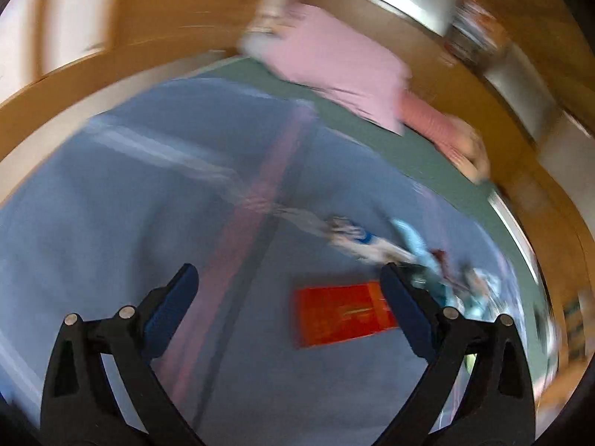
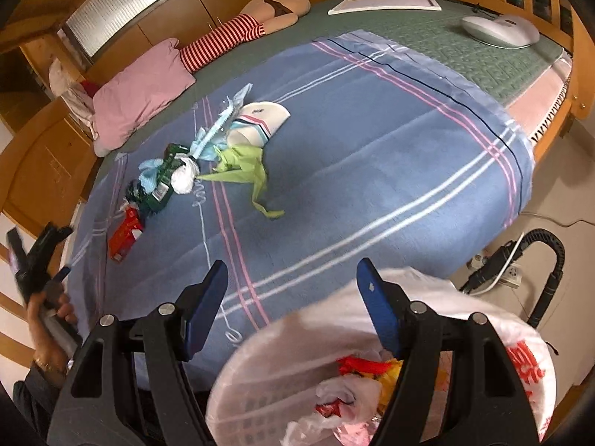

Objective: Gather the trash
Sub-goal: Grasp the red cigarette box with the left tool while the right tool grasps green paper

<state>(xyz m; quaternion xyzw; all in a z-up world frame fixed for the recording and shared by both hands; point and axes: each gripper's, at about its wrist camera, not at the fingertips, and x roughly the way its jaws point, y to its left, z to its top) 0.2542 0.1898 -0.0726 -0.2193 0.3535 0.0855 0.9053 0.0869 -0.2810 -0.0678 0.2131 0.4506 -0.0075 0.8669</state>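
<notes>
Trash lies on the blue striped blanket: a red box, green and blue wrappers, a white crumpled wad, a yellow-green scrap and a white cup. My right gripper is open and empty above a white bin lined with a bag and holding trash. My left gripper is open and empty, hovering over the blanket beside the red box. The left wrist view is motion-blurred. The left gripper also shows at the left edge of the right wrist view.
A pink pillow and a striped doll lie at the bed's far side. A white frame and a white device rest on the green cover. Cables and a power strip lie on the floor to the right.
</notes>
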